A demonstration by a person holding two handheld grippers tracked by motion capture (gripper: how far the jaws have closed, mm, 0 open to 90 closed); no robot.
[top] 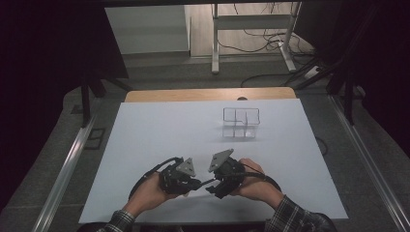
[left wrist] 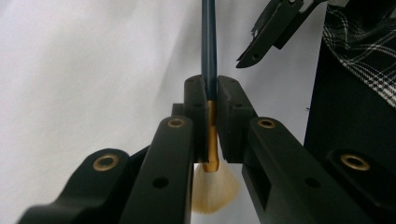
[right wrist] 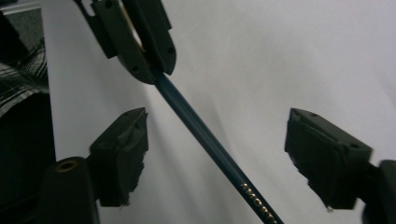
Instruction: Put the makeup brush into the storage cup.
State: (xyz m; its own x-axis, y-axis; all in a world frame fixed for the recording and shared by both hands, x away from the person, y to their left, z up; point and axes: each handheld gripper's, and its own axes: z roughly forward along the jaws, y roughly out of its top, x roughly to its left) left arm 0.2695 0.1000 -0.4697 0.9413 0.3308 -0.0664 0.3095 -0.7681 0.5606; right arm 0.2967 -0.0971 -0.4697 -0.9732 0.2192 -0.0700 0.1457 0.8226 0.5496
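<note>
Brush (left wrist: pixel 209 70) clamped in left gripper (left wrist: pixel 211 116)

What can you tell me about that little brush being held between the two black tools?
The brush is slim, with a long dark blue handle bearing gold lettering, a gold metal collar and a fan of pale, soft bristles. The left gripper is clamped shut on it at the collar, where handle meets metal. Its handle runs out between the open jaws of the right gripper, whose pads stand clear of it on both sides. It is held just above the white table.
</note>
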